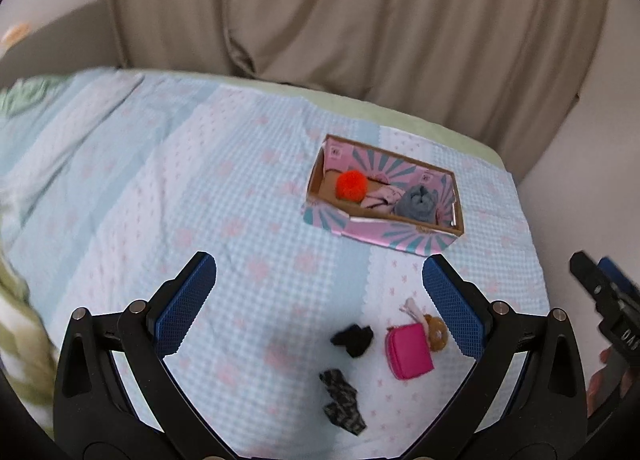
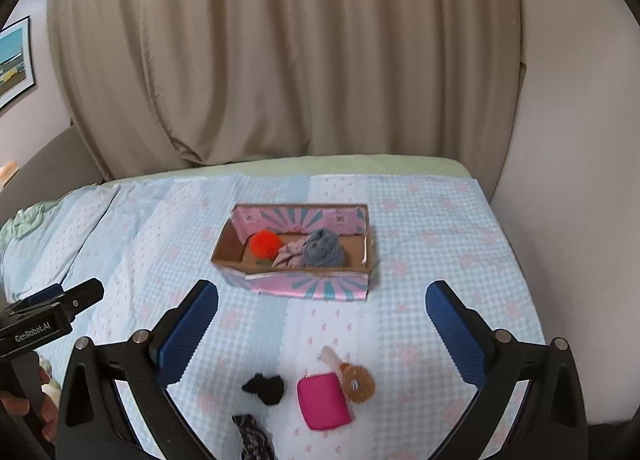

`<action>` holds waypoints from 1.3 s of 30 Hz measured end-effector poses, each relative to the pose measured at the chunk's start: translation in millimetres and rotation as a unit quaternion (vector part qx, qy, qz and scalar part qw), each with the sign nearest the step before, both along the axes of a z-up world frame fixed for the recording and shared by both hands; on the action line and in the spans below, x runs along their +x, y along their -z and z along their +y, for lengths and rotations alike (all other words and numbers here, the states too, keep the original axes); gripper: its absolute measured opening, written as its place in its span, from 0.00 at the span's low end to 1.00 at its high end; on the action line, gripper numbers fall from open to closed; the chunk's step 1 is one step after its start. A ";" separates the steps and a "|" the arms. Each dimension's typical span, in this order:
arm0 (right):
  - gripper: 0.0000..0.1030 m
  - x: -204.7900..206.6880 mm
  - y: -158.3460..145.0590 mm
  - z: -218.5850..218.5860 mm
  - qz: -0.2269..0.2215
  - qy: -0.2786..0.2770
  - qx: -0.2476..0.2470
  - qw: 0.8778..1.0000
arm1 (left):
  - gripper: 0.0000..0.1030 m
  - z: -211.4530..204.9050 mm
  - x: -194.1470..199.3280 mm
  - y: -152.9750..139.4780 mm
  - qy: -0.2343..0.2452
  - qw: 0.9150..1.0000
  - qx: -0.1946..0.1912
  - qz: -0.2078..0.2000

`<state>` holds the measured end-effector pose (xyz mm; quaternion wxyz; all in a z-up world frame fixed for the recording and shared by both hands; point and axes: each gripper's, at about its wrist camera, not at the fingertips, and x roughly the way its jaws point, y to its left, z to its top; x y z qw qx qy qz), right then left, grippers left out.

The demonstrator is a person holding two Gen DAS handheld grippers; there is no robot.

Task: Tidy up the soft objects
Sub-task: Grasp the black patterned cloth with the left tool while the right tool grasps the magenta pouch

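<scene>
A: What's soft here, and where does it lie?
B: A shallow cardboard box (image 2: pixel 298 289) printed in pink and teal rays sits mid-bed. Inside it, a fuzzy orange pompom (image 2: pixel 265 243) at the left, a crumpled pink patterned cloth (image 2: pixel 289 254) touching it, and a bunched grey knit piece (image 2: pixel 323 249) to the right.

A: And outside the box?
B: Nearer the cameras, on the quilt: a hot-pink rectangular pouch (image 2: pixel 325 401) with rounded corners, a small doll (image 2: pixel 358 379) with frizzy ginger hair touching its upper right edge, a crumpled black fabric lump (image 2: pixel 265 387) just left of the pouch, and a dark mottled knit strip (image 1: pixel 342 399) below that.

A: The grippers?
B: Both wide apart, holding nothing. The left gripper (image 1: pixel 320 300) and the right gripper (image 2: pixel 322 326) each show black frames with blue, fine-ribbed pads (image 1: pixel 185 302) hanging above the loose items.

A: The surface and room?
B: A puckered, checked light-blue quilt (image 2: pixel 440 244) with faint pink motifs, over a pale green sheet (image 2: pixel 340 164). Behind it, beige curtains (image 2: pixel 280 60) in heavy folds, a plain pale wall (image 2: pixel 580 180) on the right, and a framed picture (image 2: pixel 14 60) on the left
</scene>
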<state>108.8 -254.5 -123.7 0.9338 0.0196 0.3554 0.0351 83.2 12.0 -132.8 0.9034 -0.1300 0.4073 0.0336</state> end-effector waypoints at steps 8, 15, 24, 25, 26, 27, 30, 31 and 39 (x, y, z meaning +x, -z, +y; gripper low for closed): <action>1.00 -36.4 73.1 -2.9 0.029 -0.037 -0.018 0.999 | 1.00 -36.7 -64.1 97.8 -0.018 0.998 -0.022 0.051; 1.00 -48.0 152.9 -7.1 0.062 -0.059 -0.026 0.996 | 0.99 -70.2 -96.9 181.4 -0.019 0.996 -0.034 0.080; 1.00 -35.8 239.2 1.2 0.096 -0.102 -0.034 0.990 | 0.88 -97.0 -99.4 267.9 -0.021 0.993 -0.041 0.106; 1.00 -34.5 247.2 2.5 0.100 -0.106 -0.035 0.989 | 0.85 -98.6 -98.1 274.3 -0.022 0.993 -0.043 0.108; 1.00 -32.7 254.6 3.9 0.105 -0.109 -0.036 0.988 | 0.82 -101.0 -96.7 281.2 -0.020 0.993 -0.044 0.110; 1.00 -30.8 264.5 5.5 0.111 -0.114 -0.036 0.987 | 0.81 -104.0 -95.7 287.3 -0.019 0.993 -0.042 0.112; 1.00 -28.0 286.1 8.4 0.126 -0.124 -0.038 0.983 | 0.77 -110.2 -93.4 299.0 -0.017 0.992 -0.037 0.116; 1.00 -27.2 292.0 9.0 0.130 -0.128 -0.038 0.982 | 0.75 -111.1 -93.1 301.5 -0.017 0.992 -0.037 0.116; 0.94 -9.8 318.9 20.8 0.147 -0.140 -0.037 0.978 | 0.63 -111.1 -79.5 306.4 -0.020 0.993 -0.024 0.110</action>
